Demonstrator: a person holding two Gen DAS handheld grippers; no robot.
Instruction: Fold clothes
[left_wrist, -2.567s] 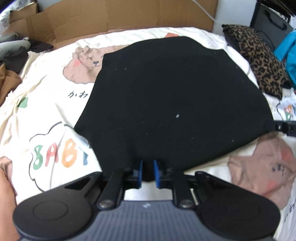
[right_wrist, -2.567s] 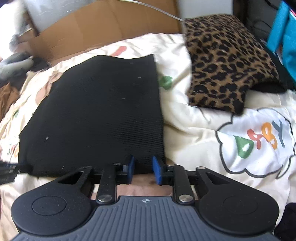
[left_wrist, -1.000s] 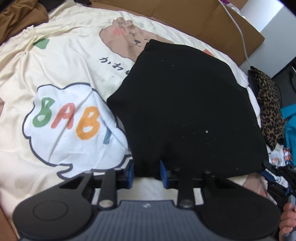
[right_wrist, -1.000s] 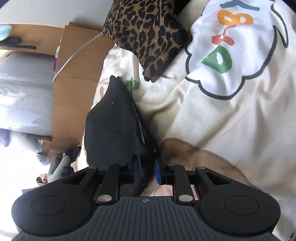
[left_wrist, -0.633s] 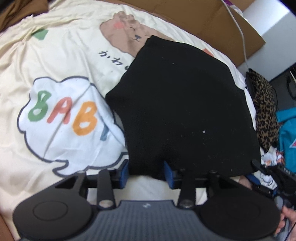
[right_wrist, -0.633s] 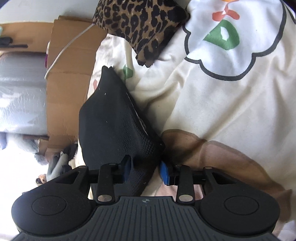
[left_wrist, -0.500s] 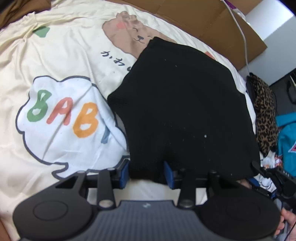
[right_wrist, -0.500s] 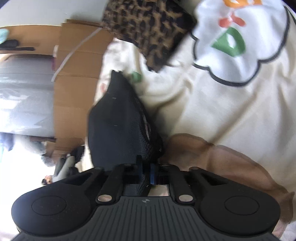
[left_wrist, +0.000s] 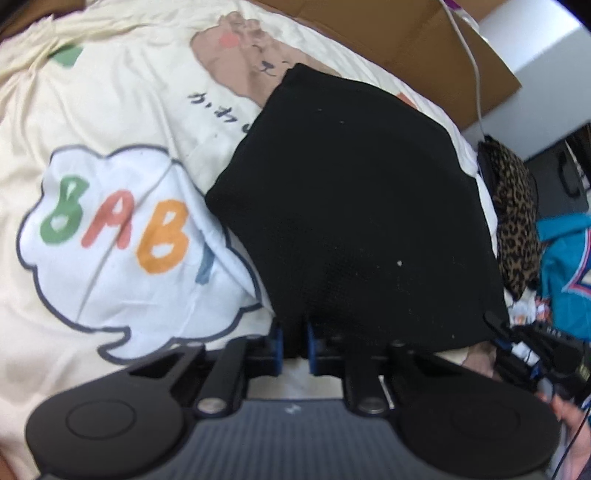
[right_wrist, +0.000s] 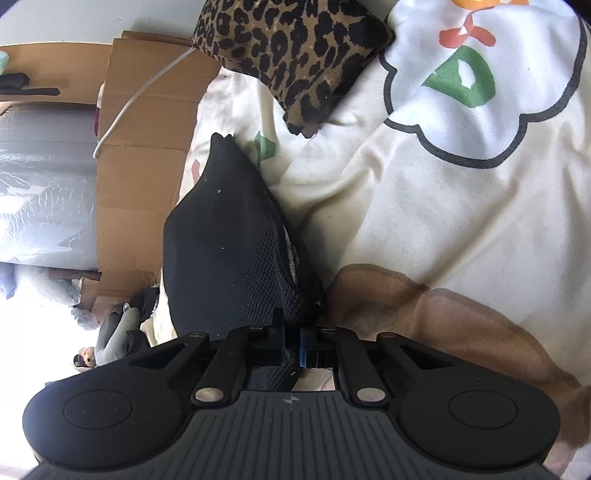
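Observation:
A folded black knit garment lies on a cream printed bed sheet. In the left wrist view my left gripper is shut on the garment's near edge, close to its left corner. My right gripper shows at that view's right edge, at the garment's other near corner. In the right wrist view the garment rises as a lifted flap, and my right gripper is shut on its near corner, turned on its side.
A leopard-print pillow lies past the garment on the right. Flattened cardboard with a white cable lines the far side of the bed. Teal clothing sits at the right, and a hand shows at the lower right.
Both grippers opened about half a second ago and have shut again on the garment's near edge. The right gripper has rolled onto its side since the earliest frame, and its corner is lifted.

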